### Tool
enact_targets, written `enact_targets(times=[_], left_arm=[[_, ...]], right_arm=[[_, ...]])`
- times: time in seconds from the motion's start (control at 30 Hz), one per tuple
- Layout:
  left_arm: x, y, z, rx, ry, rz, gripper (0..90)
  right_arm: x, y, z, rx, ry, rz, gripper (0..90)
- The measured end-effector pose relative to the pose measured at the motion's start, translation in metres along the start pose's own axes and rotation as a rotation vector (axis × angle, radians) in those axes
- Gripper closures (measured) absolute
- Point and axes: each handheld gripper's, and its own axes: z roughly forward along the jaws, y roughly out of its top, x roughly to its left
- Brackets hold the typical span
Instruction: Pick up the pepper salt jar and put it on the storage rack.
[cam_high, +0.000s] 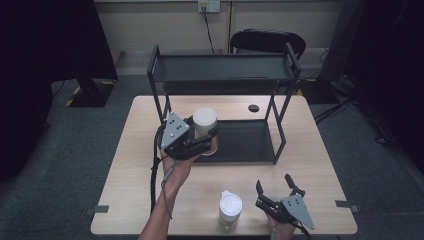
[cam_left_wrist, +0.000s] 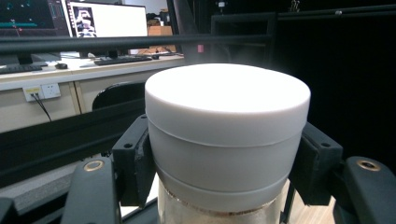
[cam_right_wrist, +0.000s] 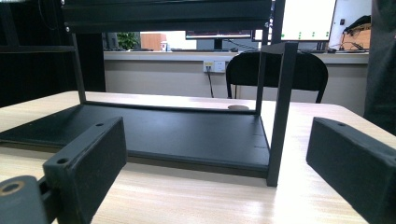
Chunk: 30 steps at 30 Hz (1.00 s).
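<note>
- Between the left gripper's (cam_high: 206, 141) two black jaws sits a jar (cam_left_wrist: 227, 140), clamped just under its white lid (cam_left_wrist: 227, 95); the pads press on opposite sides of the smooth round wall, a grip that should keep it upright while it is carried
- Just beyond that gripper stands a black two-level rack (cam_high: 223, 67), and the jar hangs over the front left corner of its lower tray (cam_high: 247, 142), so the work in hand looks like shelving jars
- Under the lid the jar's body turns clear and glassy, with a pale band at the seam; the lid itself is matt, flat-topped and thick-walled, which gives the pads a firm shoulder to sit beneath
- Near the person's edge of the table (cam_high: 320, 165), left of the right gripper (cam_high: 274, 186), a second jar (cam_high: 230, 209) with a similar white lid waits upright, apart from the jaws
- Ahead of the right gripper its jaws stand wide apart with nothing between them, resting low and aimed at the rack's lower tray (cam_right_wrist: 187, 135) and one slim square post (cam_right_wrist: 279, 116), probably ready for that second jar
- Under both grippers the table is pale wood grain, lightly glossy; the rack is dull black metal with thin straight legs and shallow lipped shelves
</note>
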Motion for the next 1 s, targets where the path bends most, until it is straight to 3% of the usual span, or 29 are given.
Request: enact_targets(times=[0.6,1.0], left_arm=[[0.014,0.035,0.008,-0.027,0.031,0.000,34.8],[0.022,0.078,0.013,-0.037,0.085,0.008,34.8]], right_arm=[[0.000,0.000,0.000,0.000,0.002,0.000,3.9],[0.000,0.000,0.000,0.000,0.001,0.000,3.8]])
